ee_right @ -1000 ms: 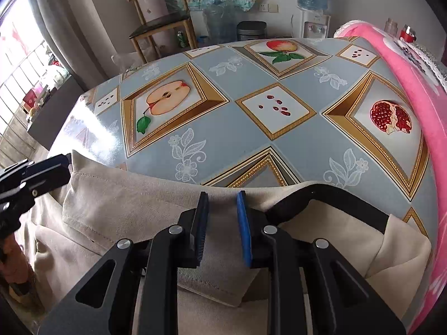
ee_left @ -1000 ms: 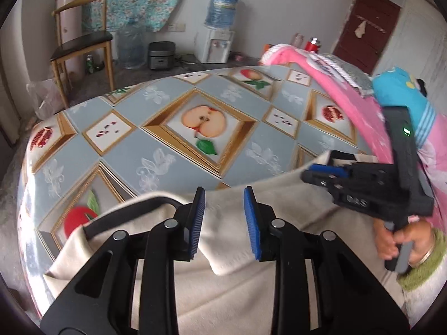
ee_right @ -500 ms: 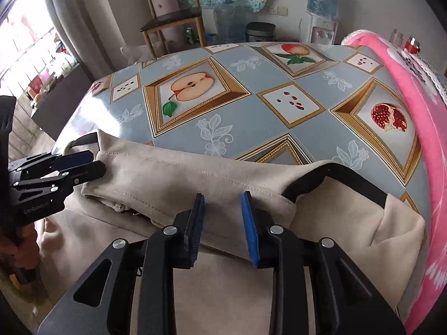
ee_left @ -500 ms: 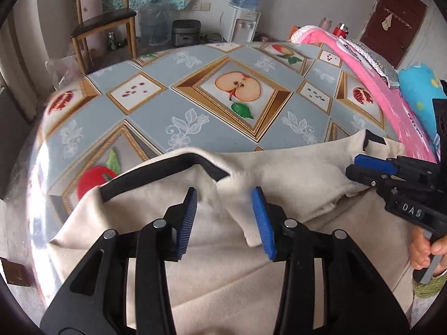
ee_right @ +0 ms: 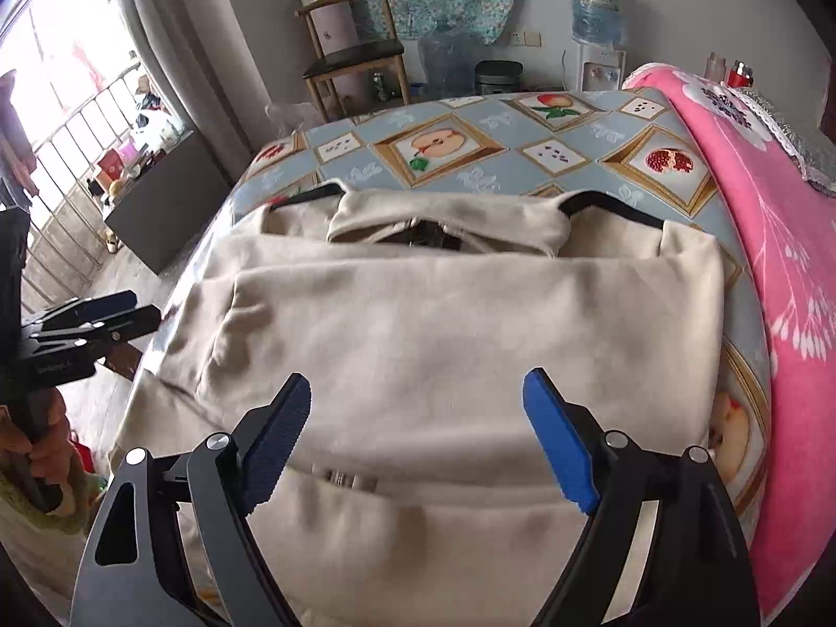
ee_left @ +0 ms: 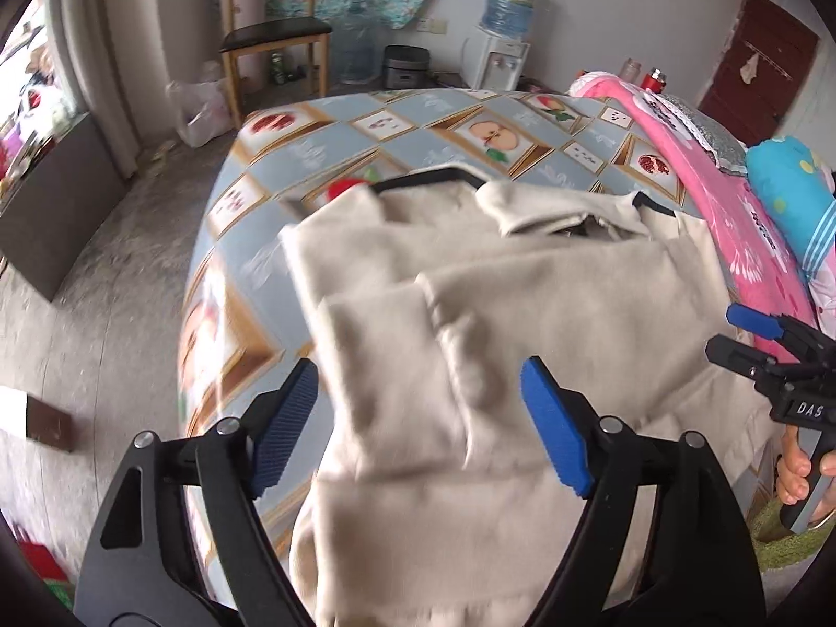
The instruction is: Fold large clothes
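Note:
A large beige jacket (ee_right: 460,324) with black trim lies flat on the fruit-patterned tablecloth (ee_right: 501,157), collar at the far end, lower part hanging over the near edge. In the left wrist view the same jacket (ee_left: 522,303) fills the middle. My left gripper (ee_left: 418,418) hovers above the cloth, its jaws opening wide, nothing gripped between them. My right gripper (ee_right: 413,439) also hangs above the jacket with jaws opening wide and nothing between the pads. Each gripper shows at the edge of the other's view, held by a hand: the right gripper (ee_left: 773,345), the left gripper (ee_right: 89,318).
A pink blanket (ee_right: 773,240) runs along the table's right side, with a blue pillow (ee_left: 789,193) beyond it. A wooden chair (ee_right: 355,52), a water dispenser (ee_right: 595,15) and a dark cabinet (ee_left: 47,204) stand on the floor past the table.
Both grippers let go of the jacket's collar edge, opened wide and pulled back toward the near end of the table; the jacket now lies spread out.

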A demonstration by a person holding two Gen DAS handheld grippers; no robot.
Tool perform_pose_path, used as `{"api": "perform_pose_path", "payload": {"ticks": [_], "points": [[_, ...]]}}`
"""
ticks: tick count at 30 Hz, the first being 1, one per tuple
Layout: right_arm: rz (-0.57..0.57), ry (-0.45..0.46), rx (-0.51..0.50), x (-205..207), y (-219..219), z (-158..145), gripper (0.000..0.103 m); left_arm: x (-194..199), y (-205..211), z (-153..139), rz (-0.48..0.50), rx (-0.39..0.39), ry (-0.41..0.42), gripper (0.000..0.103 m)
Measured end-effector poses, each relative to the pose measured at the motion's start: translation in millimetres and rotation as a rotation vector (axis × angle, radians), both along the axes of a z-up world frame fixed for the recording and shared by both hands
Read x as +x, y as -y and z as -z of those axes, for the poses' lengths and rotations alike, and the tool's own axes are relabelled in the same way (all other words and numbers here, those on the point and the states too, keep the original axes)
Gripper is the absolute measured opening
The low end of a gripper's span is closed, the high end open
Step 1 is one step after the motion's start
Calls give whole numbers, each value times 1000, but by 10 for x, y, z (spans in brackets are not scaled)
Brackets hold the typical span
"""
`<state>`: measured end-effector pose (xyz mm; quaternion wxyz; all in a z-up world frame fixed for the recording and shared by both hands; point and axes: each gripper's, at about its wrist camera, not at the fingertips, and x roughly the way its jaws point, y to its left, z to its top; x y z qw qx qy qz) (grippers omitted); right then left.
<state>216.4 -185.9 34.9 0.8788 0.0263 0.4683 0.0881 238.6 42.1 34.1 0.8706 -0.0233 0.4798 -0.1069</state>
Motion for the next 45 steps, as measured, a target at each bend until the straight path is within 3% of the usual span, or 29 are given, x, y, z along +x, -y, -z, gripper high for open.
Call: {"api": "perform_pose_path", "payload": {"ticks": [3, 8, 16, 20, 24, 35, 40, 42, 45], "points": [[1, 3, -46, -297, -51, 30, 82, -326, -171, 52, -58, 22, -5, 79], [-8, -19, 0, -629, -82, 134, 82, -757, -424, 187, -118, 39, -21, 79], [-16, -89, 84, -663, -230, 400, 82, -1093, -551, 343, -135, -9, 12, 77], [-23, -105, 99, -604, -331, 514, 82, -1034, -527, 407, -110, -33, 23, 59], [-10, -134, 82, -572, -378, 641, 82, -931, -515, 530, -79, -83, -33, 36], [-18, -126, 54, -580, -411, 656, 82, -562, -613, 731, -35, -209, -111, 34], [-21, -126, 48, -584, -415, 655, 82, -449, -620, 710, 41, -352, -101, 34], [-23, -125, 47, -581, -414, 656, 82, -414, -578, 723, 65, -342, -106, 34], [-29, -123, 35, -574, -427, 659, 82, -327, -593, 790, 26, -311, -129, 31]]}}
